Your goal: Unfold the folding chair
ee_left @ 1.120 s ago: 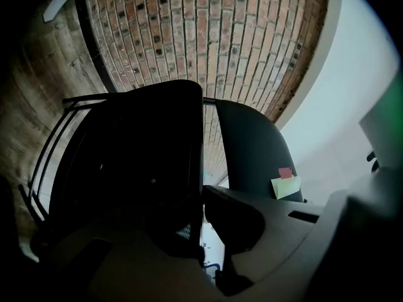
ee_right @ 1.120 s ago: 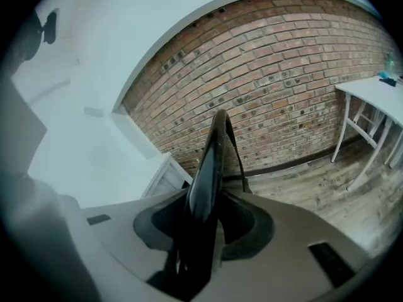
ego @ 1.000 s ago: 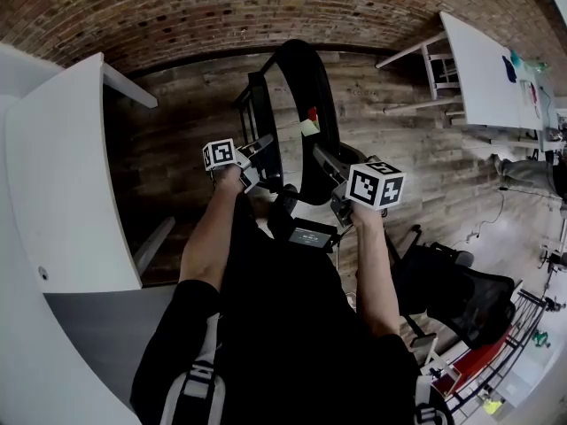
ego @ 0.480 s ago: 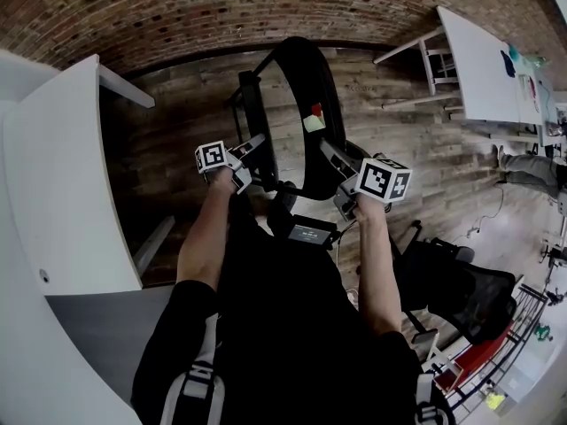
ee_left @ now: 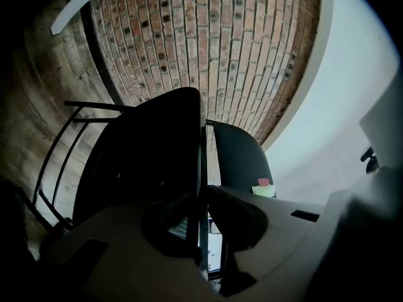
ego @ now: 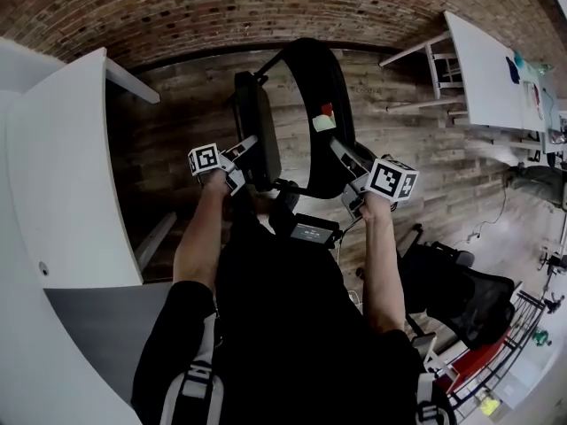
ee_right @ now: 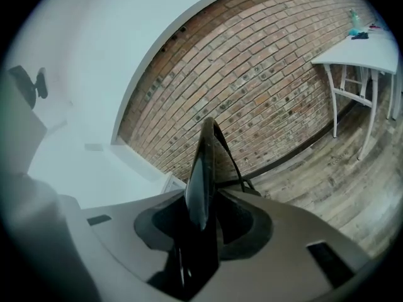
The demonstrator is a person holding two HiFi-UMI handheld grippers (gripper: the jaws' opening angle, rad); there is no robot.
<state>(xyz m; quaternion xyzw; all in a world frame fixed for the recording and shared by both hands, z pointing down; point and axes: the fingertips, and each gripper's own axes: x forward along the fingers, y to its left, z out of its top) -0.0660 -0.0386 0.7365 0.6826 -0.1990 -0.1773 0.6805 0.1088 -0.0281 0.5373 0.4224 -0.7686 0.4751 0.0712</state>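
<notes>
The black folding chair stands on the wooden floor in front of me. In the head view its seat (ego: 257,135) tilts away from the curved backrest (ego: 323,96), with a gap between them. My left gripper (ego: 241,165) has the seat's thin edge (ee_left: 200,168) between its jaws. These jaws are opening, and the tips (ee_left: 203,194) still touch the edge. My right gripper (ego: 352,165) is shut on the backrest's rim (ee_right: 200,168), which runs straight up from its jaws (ee_right: 204,216). A red and a green sticky note (ego: 322,119) are stuck to the backrest.
A white table (ego: 62,175) stands close on the left, and another white table (ego: 492,69) at the far right. A black office chair (ego: 461,295) sits at the lower right. A brick wall (ego: 221,7) runs behind the folding chair.
The seat has swung out to the left, away from the backrest, and shows more of its face. My left gripper moved left with it. The right gripper shifted slightly right.
</notes>
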